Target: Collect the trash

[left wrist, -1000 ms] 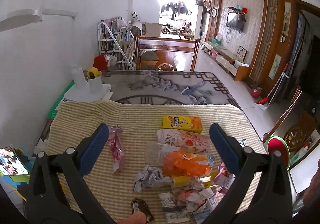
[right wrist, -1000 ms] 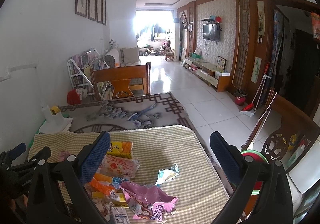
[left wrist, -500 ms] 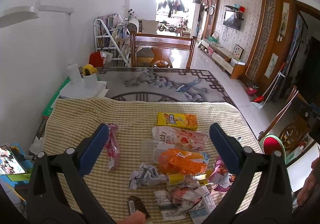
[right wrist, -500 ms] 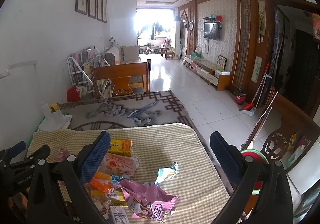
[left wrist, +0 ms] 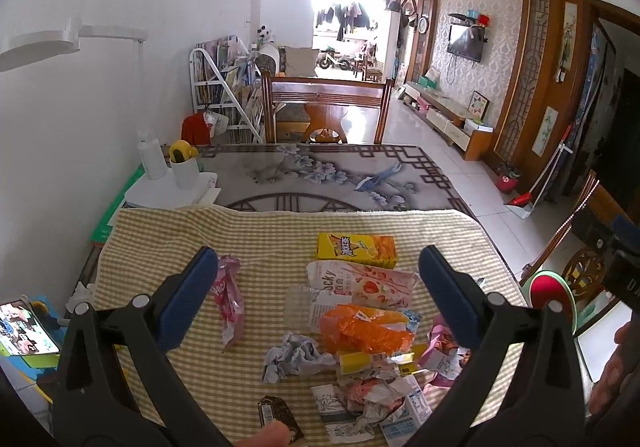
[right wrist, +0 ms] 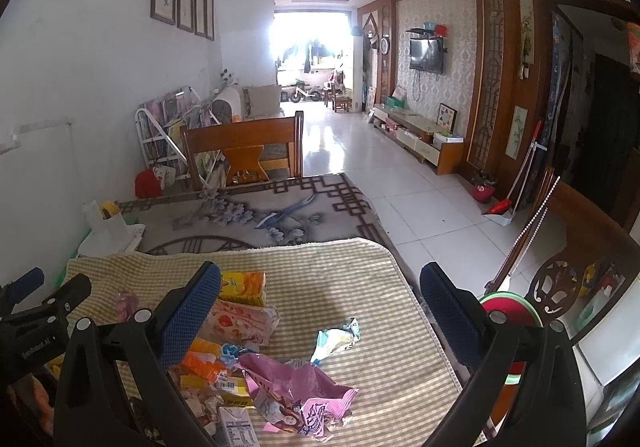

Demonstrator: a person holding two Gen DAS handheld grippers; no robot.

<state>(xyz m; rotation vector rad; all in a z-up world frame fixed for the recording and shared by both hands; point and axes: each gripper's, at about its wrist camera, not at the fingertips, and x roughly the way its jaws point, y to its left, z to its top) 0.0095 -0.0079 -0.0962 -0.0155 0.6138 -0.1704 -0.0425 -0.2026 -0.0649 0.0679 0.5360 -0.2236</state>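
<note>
Nothing is picked up yet. The left gripper [left wrist: 318, 283] is hanging wide open with the trash pile [left wrist: 360, 331] lying between its fingers. The right gripper [right wrist: 320, 299] is wide open too, wrappers just left of it.

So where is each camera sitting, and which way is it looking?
Left wrist view: sits on the left hand-held gripper, looks down its open blue fingers at the wrapper pile on the checked cloth; a fingertip shows at the bottom edge.
Right wrist view: sits on the right hand-held gripper, open, looks over the cloth's right side and down the room; the left hand-held gripper shows at the left edge.
Both show the yellow box, the strawberry packet and the wooden chair.
</note>
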